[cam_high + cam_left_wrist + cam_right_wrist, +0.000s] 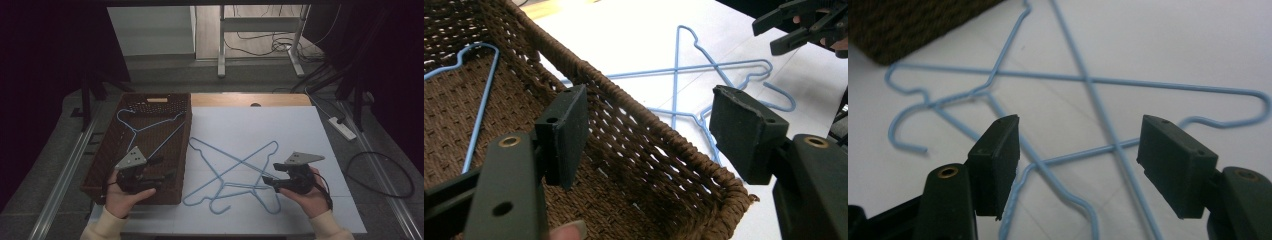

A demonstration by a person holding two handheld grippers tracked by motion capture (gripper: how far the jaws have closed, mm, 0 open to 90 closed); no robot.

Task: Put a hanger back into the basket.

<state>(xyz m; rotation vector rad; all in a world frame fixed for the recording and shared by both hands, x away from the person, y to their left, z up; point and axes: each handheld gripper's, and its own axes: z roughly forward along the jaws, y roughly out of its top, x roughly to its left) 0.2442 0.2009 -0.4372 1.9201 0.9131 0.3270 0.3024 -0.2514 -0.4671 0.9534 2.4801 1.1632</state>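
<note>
Hangers (1088, 80) beneath right claw (1078, 160), wide open, empty

**Open jaws over the basket's rim**

The left hand-held gripper (646, 135) holds its two black jaws wide apart, nothing between them, above the brown wicker basket (634, 125). One blue hanger (479, 100) lies inside the basket. Two crossed blue hangers (704, 67) rest on the white surface (634, 35) beyond. The right hand-held gripper (796, 27) shows top right.
</note>
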